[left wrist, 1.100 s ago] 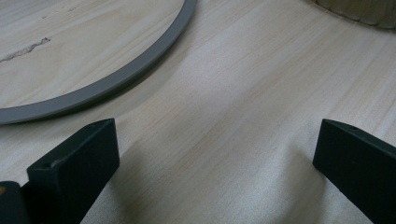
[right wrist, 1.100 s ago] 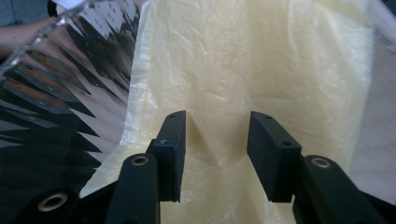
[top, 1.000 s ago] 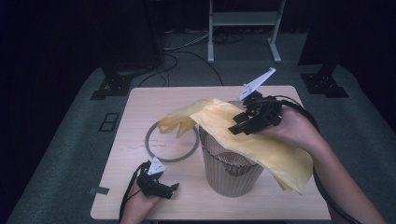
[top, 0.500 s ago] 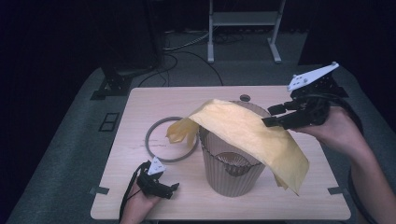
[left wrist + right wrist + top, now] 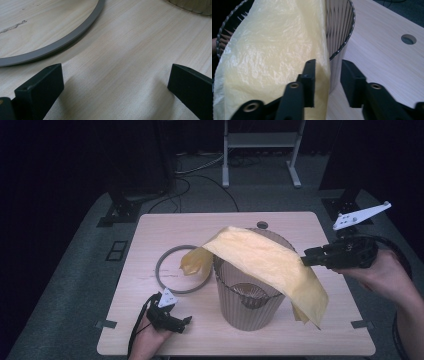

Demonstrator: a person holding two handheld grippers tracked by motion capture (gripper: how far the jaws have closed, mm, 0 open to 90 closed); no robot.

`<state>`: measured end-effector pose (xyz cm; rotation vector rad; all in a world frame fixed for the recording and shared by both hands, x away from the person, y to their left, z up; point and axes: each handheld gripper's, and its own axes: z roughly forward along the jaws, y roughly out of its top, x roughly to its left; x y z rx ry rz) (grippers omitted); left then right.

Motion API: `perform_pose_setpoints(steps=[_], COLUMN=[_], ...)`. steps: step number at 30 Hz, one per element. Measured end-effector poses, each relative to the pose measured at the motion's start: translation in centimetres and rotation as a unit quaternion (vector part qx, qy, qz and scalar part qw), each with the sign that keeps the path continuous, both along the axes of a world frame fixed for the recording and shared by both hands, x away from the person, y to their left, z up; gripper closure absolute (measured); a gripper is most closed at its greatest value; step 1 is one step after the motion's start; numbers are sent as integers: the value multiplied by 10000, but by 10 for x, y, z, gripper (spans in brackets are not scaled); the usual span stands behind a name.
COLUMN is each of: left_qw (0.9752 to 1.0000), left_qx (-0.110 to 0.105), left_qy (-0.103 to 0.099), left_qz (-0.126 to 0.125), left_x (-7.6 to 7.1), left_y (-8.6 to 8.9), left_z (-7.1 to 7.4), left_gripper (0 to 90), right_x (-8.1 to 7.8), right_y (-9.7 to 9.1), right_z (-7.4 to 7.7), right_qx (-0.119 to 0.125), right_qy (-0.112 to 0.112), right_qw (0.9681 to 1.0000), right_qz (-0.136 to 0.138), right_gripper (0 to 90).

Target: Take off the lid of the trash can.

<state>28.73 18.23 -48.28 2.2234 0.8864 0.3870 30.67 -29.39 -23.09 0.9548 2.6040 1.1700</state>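
A yellow plastic bag (image 5: 270, 265) lies draped across the open top of a ribbed bin (image 5: 245, 307) that stands on the table (image 5: 210, 227). One end of the bag hangs down the bin's outer wall on the side of the right gripper (image 5: 306, 261); the other end droops over the rim toward a grey ring (image 5: 172, 270) lying flat on the table. Inside the bin, only the bare bottom can be seen under the bag.

In the right gripper view, the right gripper (image 5: 327, 82) has the edge of the bag (image 5: 274, 62) between its jaws, lying against the left jaw, with a gap left to the right jaw; the jaws have just been closing and are not yet pressing on the film. The bin's wall (image 5: 339, 30) rises just beyond the jaw tips, and a round hole (image 5: 408, 39) in the table lies well off to their right.

The left gripper (image 5: 172, 317) rests low over the table, its jaws spread wide with bare wood between them. In the left gripper view the ring (image 5: 62, 42) curves just ahead of the left jaw.
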Motion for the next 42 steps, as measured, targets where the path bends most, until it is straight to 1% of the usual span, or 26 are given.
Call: perform_pose_setpoints(steps=[2,3,4,6,8,10,12,13,15,17,19,20,22,23,25,27,29,30,31,32,35,36,37,39,42], left_qw=[9999,9998,9999,9999,9999,9996,9990,9981,9962,9926,9883,9855,9801,9780,9726,9681,9635,9616,9616,9572,9500,9481,9470,9456,9441], left_qx=[118,163,143,21,1,-123,-335,-489,-661,-964,-1203,-1368,-1575,-1623,-1802,-1904,-2014,-2053,-2053,-2155,-2293,-2303,-2294,-2260,-2254], left_qy=[42,5,30,84,39,-4,-91,-132,-280,-377,-444,-439,-448,-467,-498,-547,-615,-659,-659,-766,-899,-937,-971,-1043,-1110], left_qz=[-36,-70,-72,-105,-155,-239,-298,-362,-491,-631,-820,-904,-1118,-1222,-1380,-1532,-1651,-1700,-1700,-1776,-1921,-1981,-2029,-2093,-2132], left_x=[0,0,0,1,0,0,0,-1,-2,-3,-4,-5,-6,-7,-9,-9,-9,-8,-8,-6,-2,-1,0,3,7], left_y=[-2,-3,-3,-2,-1,0,2,3,5,7,9,9,9,9,8,8,7,6,6,5,2,1,-1,-4,-7], left_z=[3,4,4,5,6,10,16,20,32,44,57,63,75,81,92,104,117,123,123,136,156,162,167,177,187], left_gripper=[13,12,11,2,2,2,0,0,0,0,0,0,0,0,0,0,0,0,0,0,0,0,0,0,0], right_x=[-1,-2,-2,-2,-3,-3,-4,-4,-5,-4,-3,-2,-2,-1,-1,-2,-1,-1,-1,-1,-2,-2,-3,-4,-4], right_y=[-1,-1,-2,-1,-2,-2,-2,-2,-1,1,4,6,7,7,5,3,1,0,-1,-2,-7,-8,-10,-12,-14], right_z=[0,1,1,2,2,3,4,5,6,8,9,9,9,10,10,9,9,8,8,7,3,2,1,-2,-6], right_qx=[17,14,14,7,0,27,75,95,114,115,89,76,86,107,142,204,273,294,321,334,435,463,481,525,594], right_qy=[-22,-53,-81,-109,-131,-128,-175,-196,-226,-242,-221,-245,-283,-287,-313,-317,-293,-282,-260,-258,-206,-201,-164,-142,-61], right_qw=[10000,10000,10000,9999,9999,9999,9998,9998,9997,9996,9997,9996,9995,9994,9993,9992,9990,9990,9990,9989,9986,9985,9984,9981,9976], right_qz=[22,14,-6,-17,2,27,20,33,42,76,111,137,149,158,164,164,179,173,173,193,215,220,242,277,338], right_gripper=[791,826,850,896,900,900,900,900,900,900,900,900,900,900,900,861,794,769,748,721,689,680,669,657,611])
